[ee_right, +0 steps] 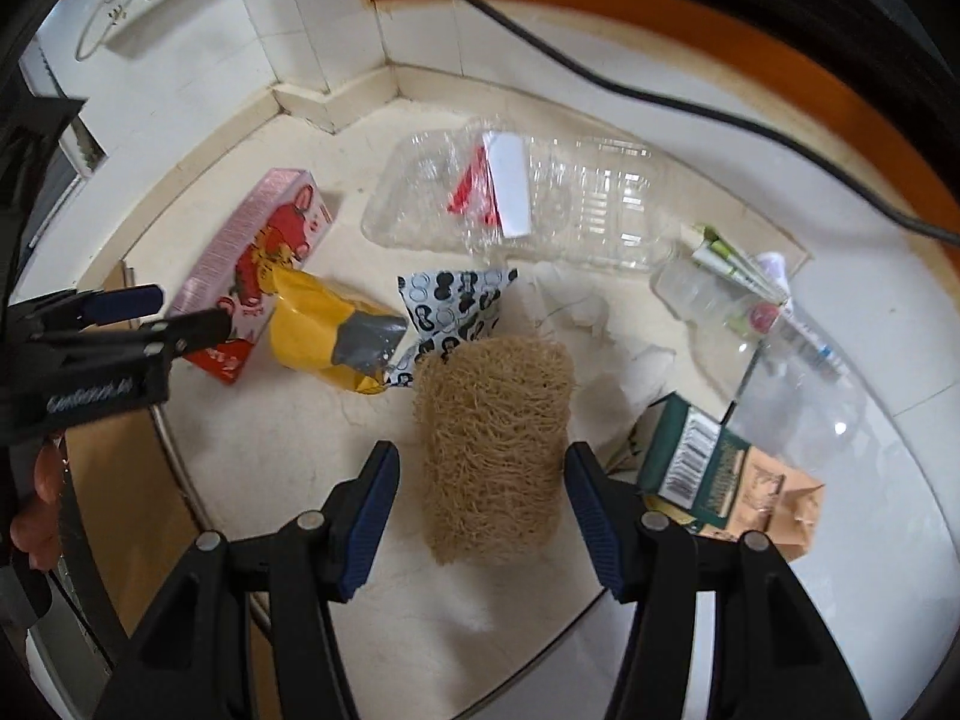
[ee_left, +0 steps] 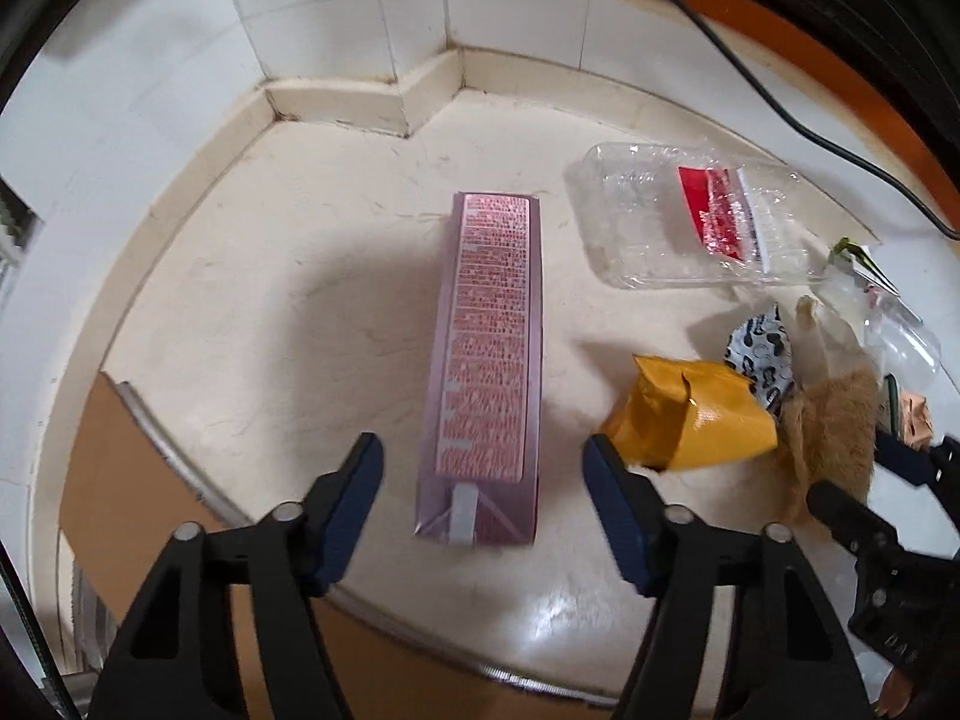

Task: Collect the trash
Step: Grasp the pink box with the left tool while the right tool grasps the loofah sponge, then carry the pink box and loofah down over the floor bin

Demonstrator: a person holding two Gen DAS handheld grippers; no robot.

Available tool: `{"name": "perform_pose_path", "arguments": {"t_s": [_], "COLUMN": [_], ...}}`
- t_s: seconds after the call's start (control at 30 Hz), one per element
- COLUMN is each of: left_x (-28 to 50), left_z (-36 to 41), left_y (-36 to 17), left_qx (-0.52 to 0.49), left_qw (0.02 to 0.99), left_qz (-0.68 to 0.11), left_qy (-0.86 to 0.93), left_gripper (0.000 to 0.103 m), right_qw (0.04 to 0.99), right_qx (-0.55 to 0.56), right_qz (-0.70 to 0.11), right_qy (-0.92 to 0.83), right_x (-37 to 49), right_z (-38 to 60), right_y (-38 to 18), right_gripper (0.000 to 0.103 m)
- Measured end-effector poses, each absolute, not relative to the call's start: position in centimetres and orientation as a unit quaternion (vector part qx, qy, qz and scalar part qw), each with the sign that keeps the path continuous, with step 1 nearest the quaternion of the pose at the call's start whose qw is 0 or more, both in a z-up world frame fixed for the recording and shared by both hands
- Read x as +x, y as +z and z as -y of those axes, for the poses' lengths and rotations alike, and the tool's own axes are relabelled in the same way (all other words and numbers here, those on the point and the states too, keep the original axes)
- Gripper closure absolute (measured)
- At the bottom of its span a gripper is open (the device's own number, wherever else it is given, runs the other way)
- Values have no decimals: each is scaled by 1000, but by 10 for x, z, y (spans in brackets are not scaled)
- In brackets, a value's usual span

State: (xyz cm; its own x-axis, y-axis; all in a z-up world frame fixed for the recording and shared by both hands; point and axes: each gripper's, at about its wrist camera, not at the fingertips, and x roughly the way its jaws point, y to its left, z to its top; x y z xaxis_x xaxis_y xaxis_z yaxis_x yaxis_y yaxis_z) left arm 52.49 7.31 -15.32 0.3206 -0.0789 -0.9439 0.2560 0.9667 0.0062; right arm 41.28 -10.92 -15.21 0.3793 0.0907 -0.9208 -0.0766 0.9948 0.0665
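Observation:
A long pink box (ee_left: 486, 360) with red print lies on the cream floor (ee_left: 288, 312), standing on its narrow side. My left gripper (ee_left: 483, 450) points down over the box's near end, open, with a gap at each pad. In the right wrist view the same left gripper (ee_right: 162, 312) shows beside the pink box (ee_right: 258, 258). A tan fibrous loofah (ee_right: 492, 450) lies between the fingers of my right gripper (ee_right: 483, 456). That gripper is open: floor shows at the left pad and the right pad is close to the loofah's edge.
A yellow wrapper (ee_right: 324, 330), a black-and-white patterned wrapper (ee_right: 456, 306), white tissue (ee_right: 576, 300), a clear clamshell tray (ee_right: 510, 198), a clear bottle (ee_right: 780, 360) and a green carton (ee_right: 696, 450) lie around. A black cable (ee_right: 660, 96) runs behind. The wall corner (ee_left: 360, 102) is ahead, a brown panel (ee_left: 120, 480) to the left.

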Motion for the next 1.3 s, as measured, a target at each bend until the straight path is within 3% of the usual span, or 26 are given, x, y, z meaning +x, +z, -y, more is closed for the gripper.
{"name": "perform_pose_path", "arguments": {"t_s": [0.03, 0.1, 0.13, 0.27, 0.7, 1.3], "left_x": [527, 529, 529, 524, 462, 278], "left_z": [-72, -71, -70, -70, -92, -74], "left_y": [-156, -162, -165, -163, -94, 29], "left_qx": [75, 74, 78, 86, 67, -4], "left_qw": [807, 803, 803, 809, 842, 884], "left_qz": [-576, -582, -582, -574, -532, -462], "left_qy": [-106, -109, -105, -95, -55, -65], "left_gripper": [49, 66, 67, 67, 68, 68], "right_qw": [829, 828, 830, 833, 857, 888], "right_qx": [7, 8, 7, 14, 47, 37], "right_qz": [-558, -558, -555, -551, -510, -430], "right_qy": [49, 48, 46, 46, 63, 161], "right_x": [414, 413, 412, 403, 357, 242], "right_z": [109, 108, 107, 110, 121, 140], "right_y": [-154, -156, -156, -152, -103, -7], "right_gripper": [57, 60, 62, 69, 71, 71]}}
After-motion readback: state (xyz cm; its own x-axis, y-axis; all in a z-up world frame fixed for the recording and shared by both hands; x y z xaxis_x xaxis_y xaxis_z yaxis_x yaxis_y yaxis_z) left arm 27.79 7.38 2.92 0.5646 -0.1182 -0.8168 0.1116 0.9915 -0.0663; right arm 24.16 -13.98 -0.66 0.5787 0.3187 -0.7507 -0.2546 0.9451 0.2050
